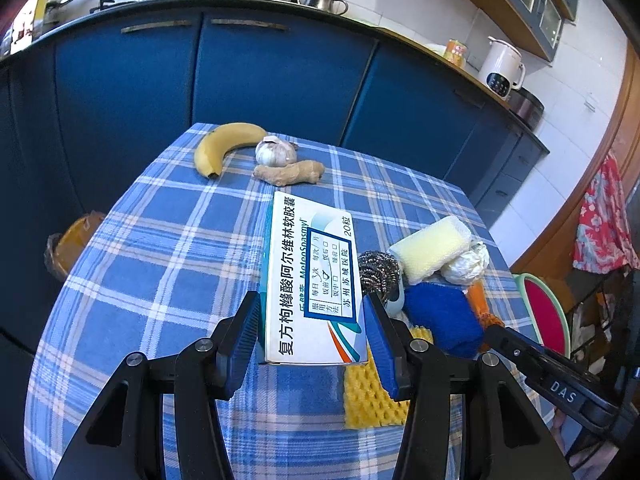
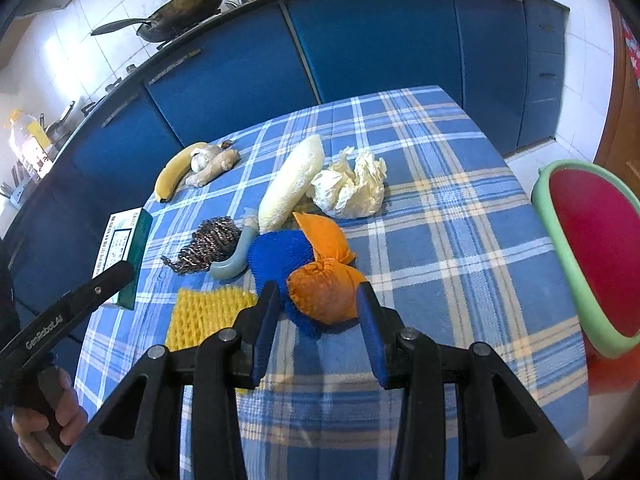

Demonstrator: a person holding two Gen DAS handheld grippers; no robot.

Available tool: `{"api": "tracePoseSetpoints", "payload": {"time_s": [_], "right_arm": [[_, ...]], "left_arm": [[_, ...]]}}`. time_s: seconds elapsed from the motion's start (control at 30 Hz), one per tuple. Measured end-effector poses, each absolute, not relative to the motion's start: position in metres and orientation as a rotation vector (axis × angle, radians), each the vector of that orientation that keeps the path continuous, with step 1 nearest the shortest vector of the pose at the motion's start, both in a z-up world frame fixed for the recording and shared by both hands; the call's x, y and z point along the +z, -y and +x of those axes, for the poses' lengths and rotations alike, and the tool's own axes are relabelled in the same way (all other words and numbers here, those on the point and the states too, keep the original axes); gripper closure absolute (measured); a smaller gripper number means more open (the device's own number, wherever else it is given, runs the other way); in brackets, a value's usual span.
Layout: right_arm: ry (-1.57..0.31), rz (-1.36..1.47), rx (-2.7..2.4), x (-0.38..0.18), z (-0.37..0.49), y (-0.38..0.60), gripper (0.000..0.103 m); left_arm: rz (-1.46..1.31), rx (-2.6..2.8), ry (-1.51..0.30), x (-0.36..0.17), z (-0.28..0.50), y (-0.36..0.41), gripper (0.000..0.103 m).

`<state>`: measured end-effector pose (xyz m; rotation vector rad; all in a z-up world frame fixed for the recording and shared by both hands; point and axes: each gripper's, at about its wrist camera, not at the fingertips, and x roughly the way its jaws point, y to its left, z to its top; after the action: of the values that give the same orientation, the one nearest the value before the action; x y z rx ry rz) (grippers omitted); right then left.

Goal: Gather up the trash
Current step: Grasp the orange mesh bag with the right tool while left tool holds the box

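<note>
Surface: checked tablecloth [image 2: 460, 216], blue cabinets [image 1: 260, 68] behind.
Hidden: blue scrubber [image 2: 276, 252] half under orange bag [image 2: 324, 296].
Left gripper [image 1: 312, 328]: clamps medicine box [image 1: 312, 280].
Right gripper [image 2: 318, 312]: jaws flank the bag; contact unclear.
Around: crumpled paper [image 2: 352, 188] at twelve o'clock of the bag.

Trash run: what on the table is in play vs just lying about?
In play:
- medicine box, in left gripper
- orange cloth bundle, between right gripper fingers
- crumpled paper

Likely just lying about:
- banana
- garlic
- ginger

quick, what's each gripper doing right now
left gripper: shut on the medicine box, lifted off the table.
right gripper: fingers either side of the orange bag; cannot tell if they grip it.
</note>
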<state>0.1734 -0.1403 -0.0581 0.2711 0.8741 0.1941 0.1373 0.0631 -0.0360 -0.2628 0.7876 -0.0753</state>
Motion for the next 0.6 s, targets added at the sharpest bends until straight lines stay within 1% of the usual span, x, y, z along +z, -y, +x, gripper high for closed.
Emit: {"api": "tracePoseSetpoints", "payload": {"time_s": [0.03,0.07,0.13,0.17,0.27,0.6], "right_arm": [[-0.877,0.278,0.193,-0.059,0.174,0.141,0.064],[-0.878,0.286,0.196,-0.060,0.175,0.142,0.069],[-0.876,0.296,0.200,-0.061,0.175,0.144,0.072],[-0.874,0.294,0.200,-0.060,0.175,0.144,0.076],[-0.861,0.270,0.191,-0.056,0.173,0.143,0.081],[-0.812,0.287,0.170,-0.042,0.157,0.157,0.084]], "left_arm": [[-0.263,-0.076,-0.788,-0.036,0.137,-0.063,0.050],[-0.263,-0.077,-0.788,-0.036,0.137,-0.063,0.050],[-0.263,-0.077,-0.788,-0.036,0.137,-0.063,0.050],[-0.264,-0.079,-0.789,-0.036,0.137,-0.062,0.050],[-0.263,-0.080,-0.790,-0.036,0.136,-0.061,0.050],[-0.258,-0.100,-0.767,-0.024,0.126,-0.055,0.050]]}}
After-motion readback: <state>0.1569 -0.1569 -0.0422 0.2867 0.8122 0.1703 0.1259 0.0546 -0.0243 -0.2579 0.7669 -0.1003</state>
